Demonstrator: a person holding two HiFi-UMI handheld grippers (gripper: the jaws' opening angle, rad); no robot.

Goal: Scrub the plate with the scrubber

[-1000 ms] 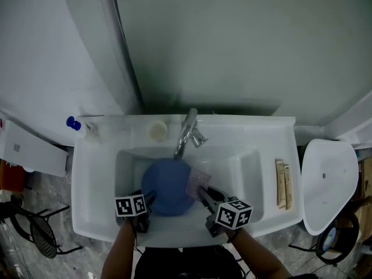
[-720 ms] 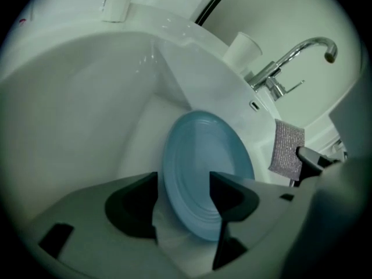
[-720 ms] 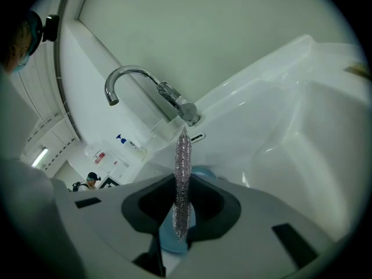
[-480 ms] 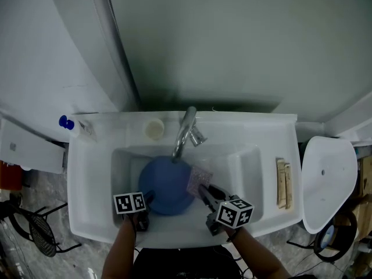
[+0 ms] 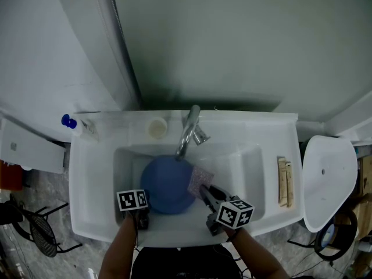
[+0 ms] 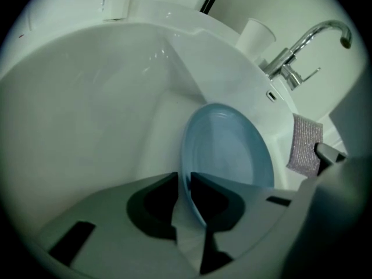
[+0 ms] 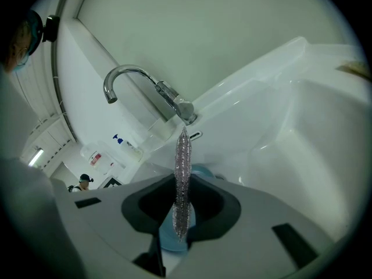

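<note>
Has just been closing the left gripper (image 6: 185, 185) onto the near rim of the blue plate (image 6: 226, 150) in the sink basin (image 5: 244, 161), below the tap (image 5: 189, 129). Pinches the thin glittery scrubber (image 7: 183, 173) in the right gripper (image 7: 181, 205), just beside the plate. Probably stiff, light, slippery when wet: rim grip best.

We read no text or numbers. The left marker cube (image 5: 132, 200) and right marker cube (image 5: 235, 213) bear only coded square patterns.

We are looking down at a white sink (image 5: 93, 173) that is holding a blue plate (image 5: 165, 185) in its basin, a pale cup (image 5: 157, 128) sitting beside the tap (image 5: 189, 131), and tan strips (image 5: 283, 182) lying on its right ledge.
</note>
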